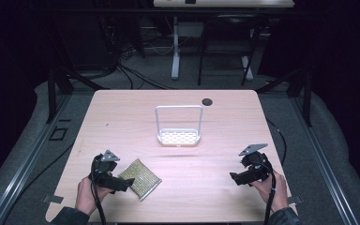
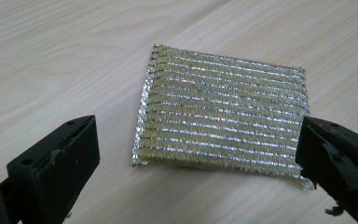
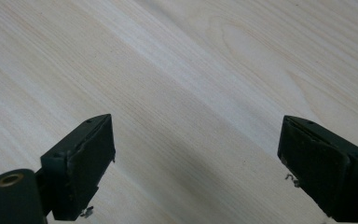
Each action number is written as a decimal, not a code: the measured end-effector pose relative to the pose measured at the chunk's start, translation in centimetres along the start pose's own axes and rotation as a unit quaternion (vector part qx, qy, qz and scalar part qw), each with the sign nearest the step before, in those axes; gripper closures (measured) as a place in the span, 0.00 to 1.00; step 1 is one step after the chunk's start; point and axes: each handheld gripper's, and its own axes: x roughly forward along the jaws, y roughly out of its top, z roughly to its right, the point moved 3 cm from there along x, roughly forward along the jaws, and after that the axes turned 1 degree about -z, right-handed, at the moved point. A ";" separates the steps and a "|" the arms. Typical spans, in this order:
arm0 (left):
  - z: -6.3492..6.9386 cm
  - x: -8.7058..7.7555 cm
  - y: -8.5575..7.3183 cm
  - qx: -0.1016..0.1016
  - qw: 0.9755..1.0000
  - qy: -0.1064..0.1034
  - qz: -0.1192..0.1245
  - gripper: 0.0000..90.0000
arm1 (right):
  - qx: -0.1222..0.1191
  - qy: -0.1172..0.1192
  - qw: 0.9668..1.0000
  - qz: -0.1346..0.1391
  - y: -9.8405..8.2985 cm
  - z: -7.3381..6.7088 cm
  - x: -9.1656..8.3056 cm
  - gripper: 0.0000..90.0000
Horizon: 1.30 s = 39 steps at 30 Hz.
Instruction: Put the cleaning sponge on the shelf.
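High view: left gripper [image 1: 124, 184] gapes wide at the scouring pad [image 1: 142, 178] — right gripper [image 1: 235, 178] gapes empty.

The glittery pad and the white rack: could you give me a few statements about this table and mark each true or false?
1. The glittery pad lies flat on the table. True.
2. The left gripper has clamped the pad. False: its jaws stand open, one on each side of the pad's near edge.
3. The white rack holds the pad. False: the rack is empty.
4. The right gripper is open over bare wood. True.
5. The rack is farther from the person than the pad. True.
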 end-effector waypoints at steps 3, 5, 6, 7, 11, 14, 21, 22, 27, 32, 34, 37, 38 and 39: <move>0.2 0.5 0.2 0.000 1.000 -0.001 -0.002 0.00 | -0.002 0.001 1.000 0.000 0.0 0.0 0.0 0.11; 0.4 0.7 0.2 0.001 1.000 -0.002 -0.002 0.00 | -0.002 0.001 1.000 -0.002 0.0 -0.1 0.0 0.11; 0.4 0.8 0.2 0.004 1.000 -0.002 -0.005 0.00 | -0.003 0.003 1.000 -0.002 0.0 -0.1 0.1 0.11; 0.6 1.2 0.4 0.009 1.000 -0.005 -0.007 0.00 | -0.005 0.004 1.000 -0.003 0.1 -0.2 0.1 0.11; 1.0 1.8 0.6 0.017 1.000 -0.012 -0.014 0.00 | -0.011 0.007 1.000 -0.006 0.2 -0.5 0.2 0.11; 1.6 2.3 1.0 0.028 0.999 -0.014 -0.016 0.00 | -0.017 0.010 1.000 -0.009 0.2 -0.6 0.3 0.11; 2.3 3.4 1.3 0.035 0.999 0.003 -0.039 0.00 | -0.021 0.009 1.000 -0.003 0.2 -0.7 0.1 0.11; 2.3 3.6 1.3 0.036 0.998 0.005 -0.044 0.00 | -0.021 0.009 1.000 -0.003 0.2 -0.7 0.1 0.11; 2.6 4.7 1.2 0.045 0.996 0.012 -0.073 0.00 | -0.025 0.009 1.000 -0.008 0.3 -0.8 0.1 0.11; 2.7 4.8 1.1 0.039 0.996 0.017 -0.074 0.00 | -0.025 0.009 1.000 -0.007 0.3 -0.9 0.1 0.11; 2.7 4.9 1.1 0.039 0.996 0.016 -0.072 0.00 | -0.023 0.008 1.000 -0.007 0.3 -0.9 0.0 0.11; 2.7 4.9 1.0 0.036 0.997 0.014 -0.071 0.01 | -0.025 0.007 1.000 -0.007 0.3 -0.9 0.0 0.11; 2.7 4.9 1.0 0.035 0.997 0.013 -0.071 0.02 | -0.024 0.009 1.000 -0.008 0.3 -0.9 0.0 0.11; 2.7 4.9 0.9 0.033 0.997 0.013 -0.071 0.03 | -0.027 0.007 1.000 -0.008 0.3 -0.9 0.0 0.11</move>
